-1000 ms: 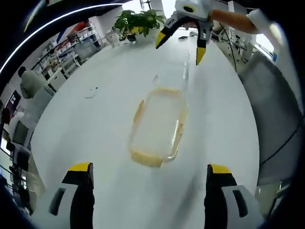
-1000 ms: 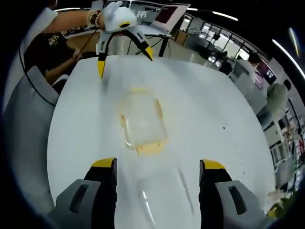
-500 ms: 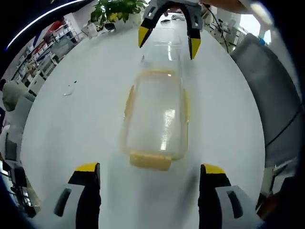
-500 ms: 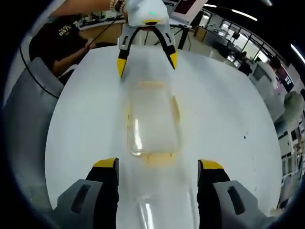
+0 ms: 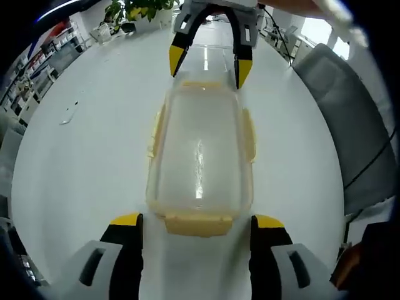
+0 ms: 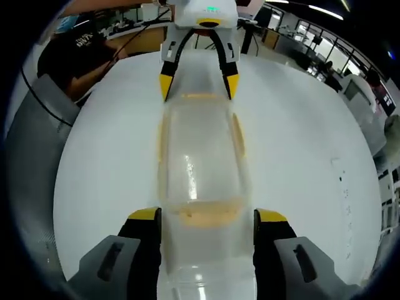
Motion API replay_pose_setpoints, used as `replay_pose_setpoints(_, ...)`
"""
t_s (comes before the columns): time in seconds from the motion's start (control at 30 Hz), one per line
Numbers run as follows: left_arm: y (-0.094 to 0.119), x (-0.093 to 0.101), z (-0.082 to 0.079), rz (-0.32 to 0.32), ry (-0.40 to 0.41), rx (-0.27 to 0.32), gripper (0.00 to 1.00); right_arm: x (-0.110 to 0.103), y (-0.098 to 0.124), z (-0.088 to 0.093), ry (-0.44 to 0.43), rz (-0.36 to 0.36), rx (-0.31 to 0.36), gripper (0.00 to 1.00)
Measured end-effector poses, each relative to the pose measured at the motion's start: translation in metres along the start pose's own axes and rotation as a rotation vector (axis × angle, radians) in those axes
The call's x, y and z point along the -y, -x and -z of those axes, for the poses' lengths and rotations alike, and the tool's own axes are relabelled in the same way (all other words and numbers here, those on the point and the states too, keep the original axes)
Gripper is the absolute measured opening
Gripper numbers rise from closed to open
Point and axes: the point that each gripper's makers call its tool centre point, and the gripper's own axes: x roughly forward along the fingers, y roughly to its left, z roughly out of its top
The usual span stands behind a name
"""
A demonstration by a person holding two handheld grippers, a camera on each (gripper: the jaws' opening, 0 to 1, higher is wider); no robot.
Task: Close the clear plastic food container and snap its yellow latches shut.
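Container's sitting dead centre between my two grippers, one at each end.

Biggest first: one round white table (image 5: 81, 162), then one grey chair (image 5: 340, 119) off to my left gripper's right side. One clear plastic container (image 5: 200, 156) lies lengthwise straight ahead of the left gripper (image 5: 197, 228). I count four yellow latches on it: a near one (image 5: 199, 224) right between my left jaws, a far one by the other gripper, and one on each long side (image 5: 250, 134). Right gripper (image 6: 203, 219) is at the opposite end, and its near latch (image 6: 203, 214) sits between its jaws too. Both pairs of jaws are spread wide, wider than the container, holding nothing. One potted plant (image 5: 128, 7) is way past the far end. No writing I can actually read anywhere.
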Motion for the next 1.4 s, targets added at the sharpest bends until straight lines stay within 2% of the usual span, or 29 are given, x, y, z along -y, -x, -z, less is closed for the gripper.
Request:
replay_pose_setpoints(0.03, -0.002, 0.002, 0.003, 0.008, 0.003, -0.018, 0.66, 0.000, -0.001, 0.000, 0.001, -0.002, -0.002, 0.56)
replay_pose_setpoints(0.07, -0.001, 0.000, 0.001, 0.003, -0.034, -0.010, 0.65, -0.001, -0.002, 0.001, 0.004, -0.005, -0.005, 0.56)
replay_pose_setpoints(0.2, -0.001, -0.001, 0.001, 0.004, -0.009, -0.010, 0.62, -0.001, -0.006, 0.003, 0.007, -0.022, -0.006, 0.54)
replay_pose_setpoints(0.33, -0.001, -0.001, 0.004, -0.002, -0.046, -0.023, 0.61, 0.000, -0.009, 0.003, 0.014, -0.023, -0.010, 0.53)
replay_pose_setpoints(0.57, -0.002, 0.000, 0.004, -0.005, -0.037, -0.018, 0.61, 0.001, -0.014, 0.003, 0.030, -0.043, -0.015, 0.53)
replay_pose_setpoints(0.7, -0.002, 0.002, 0.002, -0.006, -0.031, -0.007, 0.57, -0.006, -0.015, 0.003, 0.025, -0.083, -0.011, 0.46)
replay_pose_setpoints(0.87, -0.001, 0.003, 0.001, -0.005, -0.033, 0.007, 0.55, -0.005, -0.015, 0.002, 0.034, -0.079, -0.016, 0.46)
replay_pose_setpoints(0.97, 0.000, 0.003, 0.002, -0.007, -0.021, 0.022, 0.51, -0.005, -0.015, 0.004, 0.019, -0.086, -0.026, 0.46)
replay_pose_setpoints(1.03, 0.003, 0.004, 0.004, 0.002, -0.033, 0.021, 0.40, -0.005, -0.014, 0.005, -0.006, -0.082, -0.035, 0.46)
replay_pose_setpoints(1.07, 0.004, 0.004, 0.004, 0.004, -0.038, 0.020, 0.35, -0.006, -0.014, 0.004, 0.052, -0.095, -0.023, 0.46)
replay_pose_setpoints(1.3, 0.007, 0.007, 0.003, 0.003, -0.041, -0.003, 0.34, -0.007, -0.013, 0.006, 0.052, -0.108, -0.040, 0.42)
replay_pose_setpoints(1.4, 0.008, 0.010, 0.002, 0.006, -0.044, -0.015, 0.34, -0.006, -0.012, 0.006, 0.059, -0.107, -0.056, 0.37)
